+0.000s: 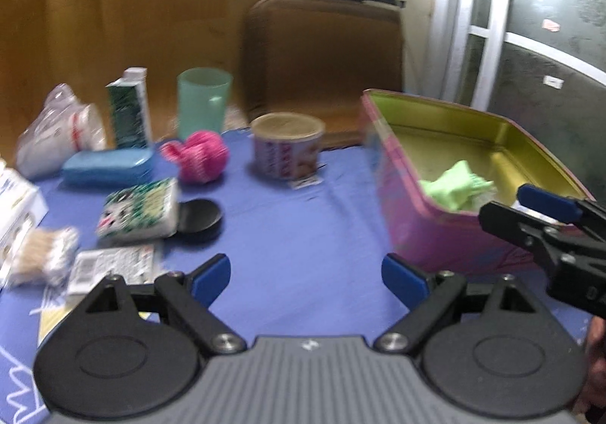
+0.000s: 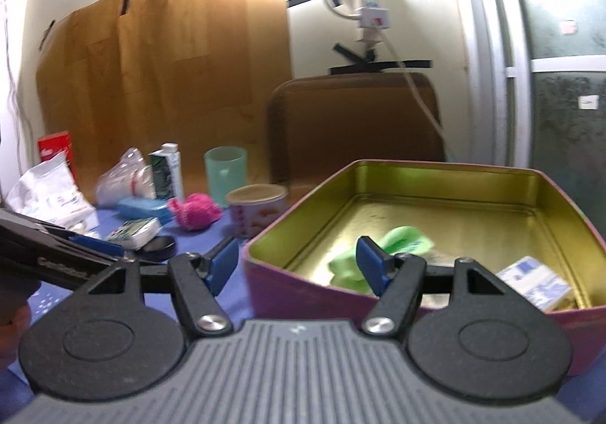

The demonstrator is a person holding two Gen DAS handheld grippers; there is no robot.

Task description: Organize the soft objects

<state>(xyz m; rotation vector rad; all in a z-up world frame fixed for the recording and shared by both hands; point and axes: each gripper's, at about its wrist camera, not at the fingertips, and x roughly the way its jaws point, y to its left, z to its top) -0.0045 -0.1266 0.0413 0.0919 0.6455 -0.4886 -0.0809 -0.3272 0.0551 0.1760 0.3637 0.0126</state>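
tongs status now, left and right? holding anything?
Left tongs: open, nothing between the blue pads, above the blue tablecloth.
Right tongs: open, empty, at the near rim of the pink metal tin.

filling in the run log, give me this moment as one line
left gripper: open, empty | right gripper: open, empty | pink tin: holds green cloth | pink knit ball: on table

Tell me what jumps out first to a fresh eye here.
The open pink tin with its gold interior dominates the right side, holding a light green cloth and a small blue-and-white packet. Left of it on the blue tablecloth, a bright pink knitted item stands out among clutter.
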